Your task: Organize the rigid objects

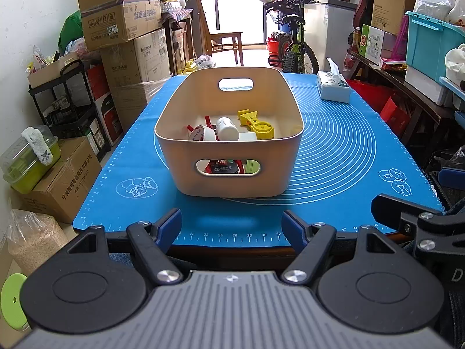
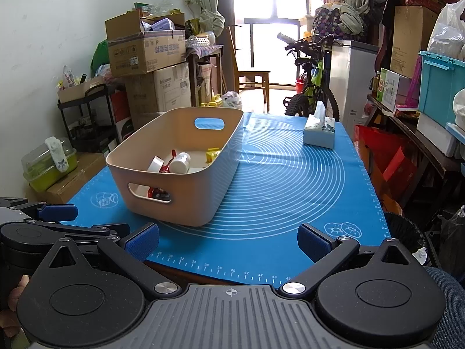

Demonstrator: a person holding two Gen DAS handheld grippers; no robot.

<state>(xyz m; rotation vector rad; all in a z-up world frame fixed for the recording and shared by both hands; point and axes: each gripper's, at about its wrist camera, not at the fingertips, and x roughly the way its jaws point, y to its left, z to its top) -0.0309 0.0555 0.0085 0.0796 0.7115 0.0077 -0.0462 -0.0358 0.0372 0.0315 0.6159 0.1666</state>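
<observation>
Both grippers hang back at the near edge of the tabletop with nothing between their blue pads: the left gripper has its jaws spread wide and empty, and the right gripper likewise stands wide open, holding nothing. Under them the blue silicone mat covers the tabletop.

Straight ahead of the left jaws, toward the left side of the mat, sits the beige plastic bin with cut-out handles, its long axis running away from the near edge to the far one. From the right gripper it lies ahead and to the left, so the left one looks nearer and better lined up.

Already inside lie a white tape roll with red print, a white cylindrical bottle, a yellow plastic tool and a red-handled item, piled at the near end; more shows through the near handle slot.

No loose rigid object shows on the mat, so sorting seems nearly done. Only a tissue box stands at the far right corner, well apart.
</observation>
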